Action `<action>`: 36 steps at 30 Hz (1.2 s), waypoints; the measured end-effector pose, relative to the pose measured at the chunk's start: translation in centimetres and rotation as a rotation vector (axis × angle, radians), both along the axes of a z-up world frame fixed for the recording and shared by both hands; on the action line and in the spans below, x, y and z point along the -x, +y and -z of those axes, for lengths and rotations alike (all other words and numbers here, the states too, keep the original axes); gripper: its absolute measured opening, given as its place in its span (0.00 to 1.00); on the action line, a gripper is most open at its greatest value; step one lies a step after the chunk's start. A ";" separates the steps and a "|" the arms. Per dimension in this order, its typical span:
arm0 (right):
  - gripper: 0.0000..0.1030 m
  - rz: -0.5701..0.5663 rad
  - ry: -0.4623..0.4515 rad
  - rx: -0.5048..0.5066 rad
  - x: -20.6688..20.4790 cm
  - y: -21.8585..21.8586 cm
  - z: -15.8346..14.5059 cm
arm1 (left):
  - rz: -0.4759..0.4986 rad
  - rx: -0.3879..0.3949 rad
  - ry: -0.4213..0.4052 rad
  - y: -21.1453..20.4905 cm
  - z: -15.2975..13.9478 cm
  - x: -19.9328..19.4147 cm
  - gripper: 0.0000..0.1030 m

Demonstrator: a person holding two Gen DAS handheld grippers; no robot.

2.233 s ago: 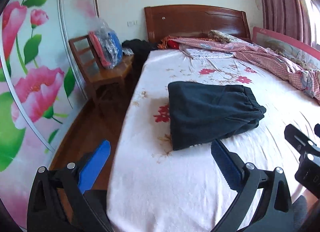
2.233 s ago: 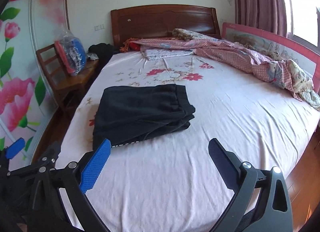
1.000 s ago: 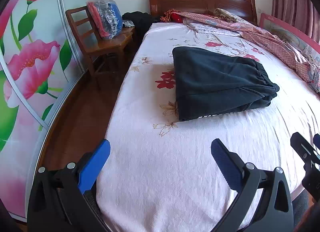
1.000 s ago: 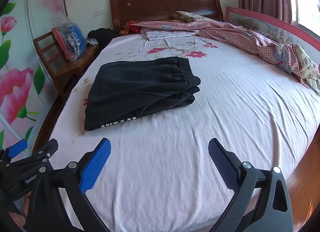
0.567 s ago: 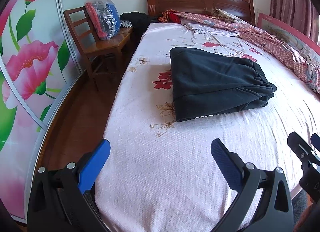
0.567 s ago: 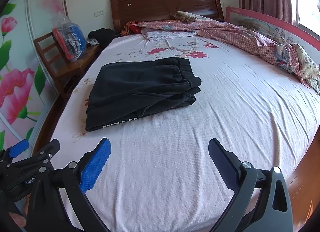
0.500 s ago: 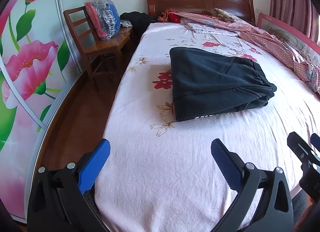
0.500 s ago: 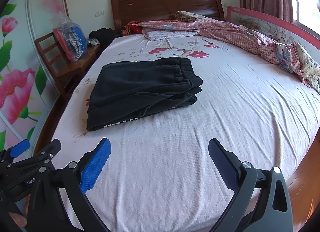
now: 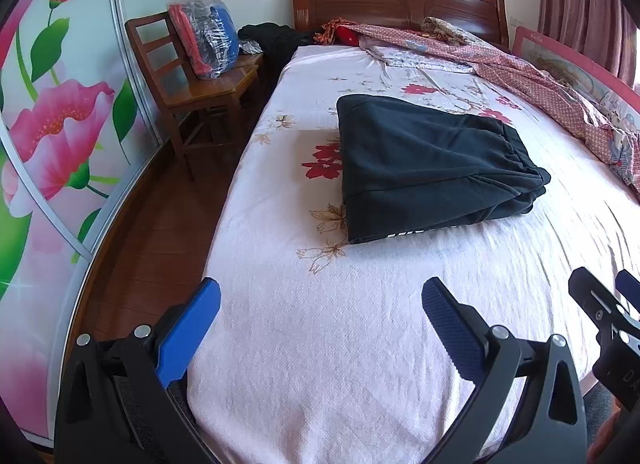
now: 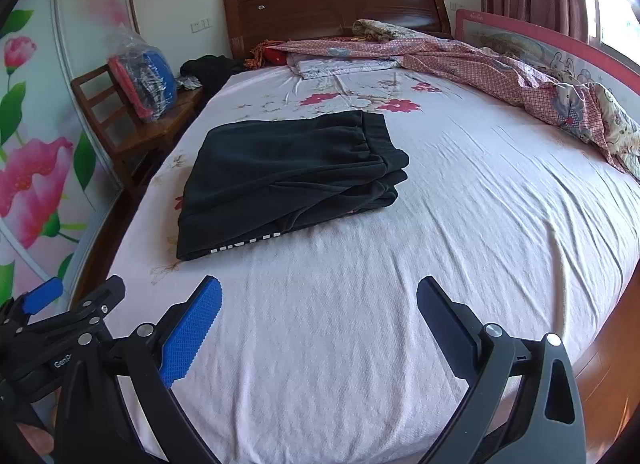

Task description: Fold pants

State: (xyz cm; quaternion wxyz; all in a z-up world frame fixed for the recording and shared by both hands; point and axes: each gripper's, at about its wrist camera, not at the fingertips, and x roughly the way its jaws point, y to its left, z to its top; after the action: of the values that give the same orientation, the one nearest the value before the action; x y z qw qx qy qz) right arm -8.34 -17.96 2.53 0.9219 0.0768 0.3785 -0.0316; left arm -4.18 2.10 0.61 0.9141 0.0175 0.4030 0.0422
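The black pants (image 9: pixel 428 168) lie folded in a flat stack on the pink floral bed sheet (image 9: pixel 340 324), waistband to the right; they also show in the right wrist view (image 10: pixel 292 180). My left gripper (image 9: pixel 320 304) is open and empty above the bed's near edge, well short of the pants. My right gripper (image 10: pixel 318 302) is open and empty over the bare sheet in front of the pants. Part of the right gripper (image 9: pixel 608 316) shows at the right of the left wrist view, and the left gripper (image 10: pixel 60 312) at the lower left of the right wrist view.
A wooden chair (image 9: pixel 200 92) with a plastic-wrapped bundle (image 9: pixel 204 40) stands left of the bed. A red checked quilt (image 10: pixel 500 64) lies along the far right side. The headboard (image 10: pixel 332 4) is at the back, a floral wardrobe door (image 9: pixel 48 124) on the left.
Both grippers have stayed open and empty. The views shifted only slightly over the last second; the folded pants have not moved.
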 end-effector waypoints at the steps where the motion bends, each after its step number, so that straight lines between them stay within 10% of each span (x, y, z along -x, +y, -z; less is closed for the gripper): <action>1: 0.95 0.005 0.001 0.004 0.0 0.0 0.0 | 0.000 0.002 0.000 0.0 0.0 0.0 0.98; 36: 0.95 -0.039 0.021 0.033 -0.1 0.8 0.2 | 0.021 0.050 -0.023 0.2 -1.4 0.1 0.98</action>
State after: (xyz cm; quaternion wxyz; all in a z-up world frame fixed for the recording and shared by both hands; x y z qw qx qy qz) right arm -8.23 -17.14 2.36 0.9194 0.0538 0.3890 -0.0208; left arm -4.25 2.27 1.98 0.9191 -0.0016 0.3933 0.0225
